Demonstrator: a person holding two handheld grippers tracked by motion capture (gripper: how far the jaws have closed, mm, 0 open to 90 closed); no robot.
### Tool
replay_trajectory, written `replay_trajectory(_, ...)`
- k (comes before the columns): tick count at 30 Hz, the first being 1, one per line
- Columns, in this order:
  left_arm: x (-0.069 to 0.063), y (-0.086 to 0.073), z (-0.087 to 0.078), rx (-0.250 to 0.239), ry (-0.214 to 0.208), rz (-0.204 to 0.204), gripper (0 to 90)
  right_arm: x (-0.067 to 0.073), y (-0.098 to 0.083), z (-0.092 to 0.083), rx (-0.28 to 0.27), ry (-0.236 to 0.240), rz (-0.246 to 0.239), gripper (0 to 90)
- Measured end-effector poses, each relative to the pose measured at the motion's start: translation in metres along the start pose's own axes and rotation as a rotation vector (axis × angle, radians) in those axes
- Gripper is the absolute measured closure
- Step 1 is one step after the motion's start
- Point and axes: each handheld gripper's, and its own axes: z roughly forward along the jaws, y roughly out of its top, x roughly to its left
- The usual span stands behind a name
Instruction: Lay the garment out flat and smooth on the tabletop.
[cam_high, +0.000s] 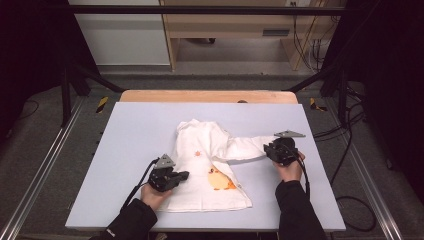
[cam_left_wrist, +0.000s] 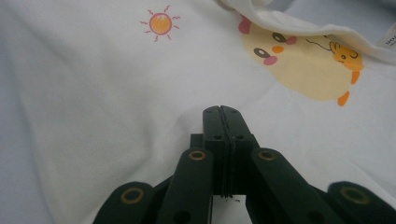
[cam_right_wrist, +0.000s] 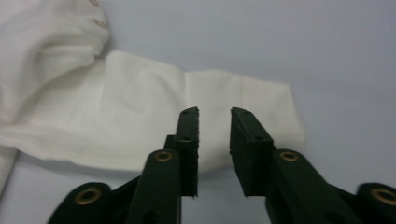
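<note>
A small white shirt (cam_high: 200, 145) lies flat on the pale blue mat (cam_high: 135, 130), with a sun print (cam_left_wrist: 160, 23) and a yellow chick print (cam_left_wrist: 303, 70) on its front. One sleeve (cam_high: 247, 147) stretches out to the right, and a fold of cloth covers the top of the chick. My left gripper (cam_high: 184, 175) rests over the shirt's lower left part; its jaws (cam_left_wrist: 221, 113) are shut together with no cloth visibly between them. My right gripper (cam_high: 272, 150) sits at the sleeve's cuff end. Its jaws (cam_right_wrist: 215, 116) stand apart just above the sleeve (cam_right_wrist: 140, 102), not pinching it.
The mat covers a wooden table (cam_high: 207, 96). Bare mat lies left of the shirt and behind it. Dark metal frame posts (cam_high: 65, 85) stand at both sides, and cables (cam_high: 350, 150) trail on the floor to the right.
</note>
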Motion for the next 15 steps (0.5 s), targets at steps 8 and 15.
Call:
replay_trajectory(8, 0.000, 0.000, 0.000, 0.000, -0.001, 0.000, 89.2, -0.016, 0.016, 0.017, -0.019, -0.001, -0.018, 43.3)
replay_trajectory(15, 0.000, 0.000, 0.000, 0.000, -0.003, -0.002, 89.2, -0.020, 0.007, 0.047, 0.070, -0.022, -0.037, 39.2)
